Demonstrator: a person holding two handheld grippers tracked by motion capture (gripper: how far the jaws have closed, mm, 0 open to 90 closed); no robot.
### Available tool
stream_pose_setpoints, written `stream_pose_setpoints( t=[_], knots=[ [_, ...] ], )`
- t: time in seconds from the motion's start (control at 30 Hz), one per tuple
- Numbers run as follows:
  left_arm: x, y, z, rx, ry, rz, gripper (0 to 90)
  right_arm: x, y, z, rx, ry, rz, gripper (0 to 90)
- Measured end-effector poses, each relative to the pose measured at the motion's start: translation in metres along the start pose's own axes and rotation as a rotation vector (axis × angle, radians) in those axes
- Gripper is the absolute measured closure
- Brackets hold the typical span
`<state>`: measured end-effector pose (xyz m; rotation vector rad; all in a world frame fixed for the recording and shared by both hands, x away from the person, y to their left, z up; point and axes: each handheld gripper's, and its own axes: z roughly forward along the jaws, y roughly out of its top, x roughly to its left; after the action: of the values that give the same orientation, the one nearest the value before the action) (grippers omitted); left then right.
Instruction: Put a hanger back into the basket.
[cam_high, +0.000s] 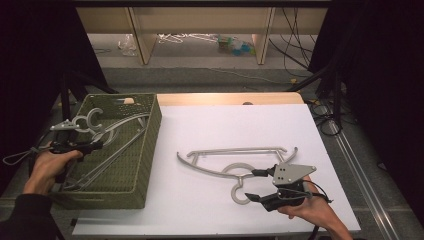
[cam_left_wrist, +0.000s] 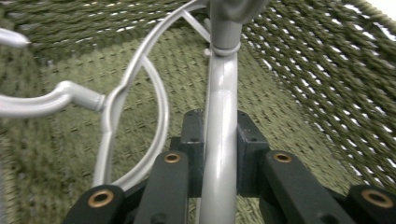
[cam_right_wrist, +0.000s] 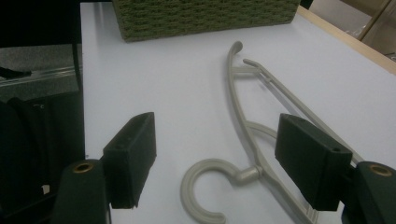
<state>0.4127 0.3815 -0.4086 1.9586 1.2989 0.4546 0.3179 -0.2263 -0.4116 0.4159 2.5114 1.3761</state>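
The left gripper fingers clamp a basket hanger, apparently mid-lift, while the right gripper fingers gape over the desk hanger, which needs releasing or clearing next.

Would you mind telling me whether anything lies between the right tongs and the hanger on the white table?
Nothing visible does. The right tongs are open with the hanger's hook between their pads, only bare white table around it.

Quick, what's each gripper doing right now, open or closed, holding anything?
Left gripper: closed on a grey hanger in the green basket.
Right gripper: open, empty, over the hanger on the table.
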Motion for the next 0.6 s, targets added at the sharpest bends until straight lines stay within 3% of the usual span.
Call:
stream_pose_setpoints(
  t=[0.1,0.13,0.17,0.27,0.4,0.43,0.6],
  knots=[
    [0.002,-0.002,0.001,-0.011,0.037,-0.007,74.9,0.0,0.0,0.0,-0.003,0.0,-0.002,30.3],
    [0.004,-0.002,-0.002,0.039,0.058,0.031,74.1,0.0,0.0,0.0,-0.003,-0.001,-0.003,30.3],
    [0.004,-0.003,0.0,0.067,0.075,0.028,72.9,0.0,0.0,0.0,-0.003,-0.001,-0.002,30.3],
    [0.004,-0.007,0.007,0.107,0.069,0.033,72.9,0.0,0.0,0.001,0.0,-0.002,0.002,30.3],
    [0.006,-0.007,0.006,0.089,0.093,0.008,69.4,-0.001,0.0,0.0,0.0,0.0,0.003,30.3],
    [0.006,-0.007,0.005,0.063,0.104,-0.012,69.4,-0.001,0.0,0.0,0.007,0.002,0.002,30.3],
    [0.01,-0.004,-0.009,0.051,0.147,-0.011,63.3,-0.002,-0.001,0.002,-0.002,-0.001,0.004,30.2]
  ],
)
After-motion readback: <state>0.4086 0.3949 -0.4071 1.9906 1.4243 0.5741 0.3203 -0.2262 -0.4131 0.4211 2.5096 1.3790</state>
